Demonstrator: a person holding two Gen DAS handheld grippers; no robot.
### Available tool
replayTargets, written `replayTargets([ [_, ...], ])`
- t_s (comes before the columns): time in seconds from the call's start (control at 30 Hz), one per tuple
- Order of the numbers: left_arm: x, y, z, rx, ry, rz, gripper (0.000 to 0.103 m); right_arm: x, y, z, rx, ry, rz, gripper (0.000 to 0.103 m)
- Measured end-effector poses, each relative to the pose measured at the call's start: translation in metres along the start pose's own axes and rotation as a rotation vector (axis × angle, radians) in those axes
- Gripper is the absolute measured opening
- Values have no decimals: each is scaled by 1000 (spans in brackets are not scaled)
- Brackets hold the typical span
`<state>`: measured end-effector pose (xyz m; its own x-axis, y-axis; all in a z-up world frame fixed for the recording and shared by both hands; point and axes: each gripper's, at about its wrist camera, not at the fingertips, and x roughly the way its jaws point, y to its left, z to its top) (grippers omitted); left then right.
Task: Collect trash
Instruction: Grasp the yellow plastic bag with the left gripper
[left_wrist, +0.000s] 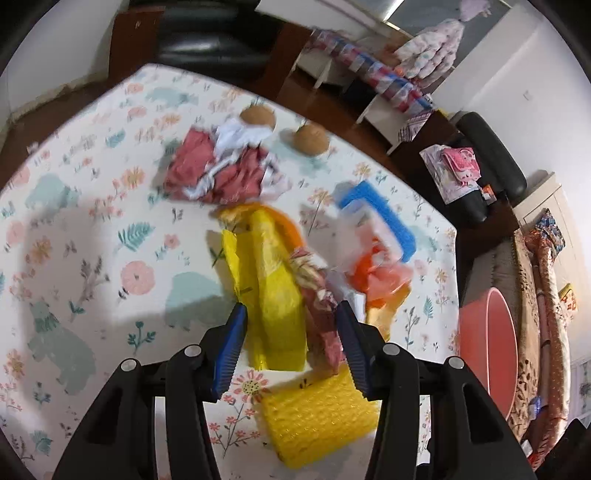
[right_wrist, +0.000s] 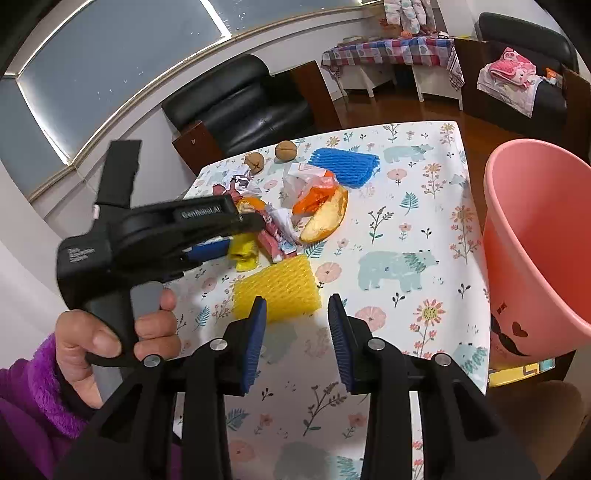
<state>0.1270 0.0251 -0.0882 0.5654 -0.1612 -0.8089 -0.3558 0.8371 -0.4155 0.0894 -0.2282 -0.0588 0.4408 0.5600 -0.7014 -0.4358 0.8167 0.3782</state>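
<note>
Yellow foam netting (right_wrist: 276, 288) lies nearest on the floral table (right_wrist: 424, 229); we find the trash heap at its twelve o'clock: yellow wrapper (left_wrist: 271, 291), red wrapper (left_wrist: 321, 299), orange peel (right_wrist: 325, 218), blue foam netting (right_wrist: 345, 162). We note the left gripper (left_wrist: 291, 325) open over both wrappers, pads clear. Right gripper (right_wrist: 297, 321) stands open, empty. Pink bin (right_wrist: 535, 236) sits at three o'clock.

left gripper (left_wrist: 291, 314) angled down, jaws apart w/ nothing pinched btwn pads. left hand (right_wrist: 110, 332) wraps its black handle, purple fuzzy sleeve (right_wrist: 33, 384) at wrist. right gripper (right_wrist: 297, 306) also tilted down, jaws partly apart, empty, sits right of the left one.
</note>
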Motion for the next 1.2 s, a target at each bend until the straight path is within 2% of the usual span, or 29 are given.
replayTargets([
  [0.17, -2, 17, 3, -42, 16, -100, 49, 8, 0, 3, 6, 14, 10, 35],
  [0.23, -9, 25, 5, -62, -4, -131, 49, 10, 3, 4, -6, 19, 11, 35],
  [0.33, -17, 28, 4, -22, -42, -87, 48, 14, 8, 8, -39, 21, 3, 35],
  [0.47, -10, 27, 3, -17, 1, -85, 48, 19, 15, 17, -79, 8, -10, 35],
  [0.57, -4, 20, 5, 12, 2, -61, 47, 22, 19, 21, -98, 9, -13, 35],
  [0.63, 1, 20, 6, 29, 12, -24, 38, 24, 21, 22, -112, 15, -19, 35],
  [0.7, 0, 22, 6, 35, 5, -16, 23, 26, 24, 25, -131, 16, -21, 35],
  [0.8, -1, 28, 4, 45, 10, -19, 14, 30, 30, 31, -165, 14, -25, 35],
  [0.93, -12, 35, 7, 63, -13, -19, 13, 40, 40, 41, -204, 25, -22, 35],
  [0.97, -15, 37, 8, 66, -21, -19, 10, 43, 42, 44, -214, 35, -23, 35],
  [1.2, -33, 58, 6, 78, -54, -18, 10, 78, 62, 52, -323, 113, -33, 35],
])
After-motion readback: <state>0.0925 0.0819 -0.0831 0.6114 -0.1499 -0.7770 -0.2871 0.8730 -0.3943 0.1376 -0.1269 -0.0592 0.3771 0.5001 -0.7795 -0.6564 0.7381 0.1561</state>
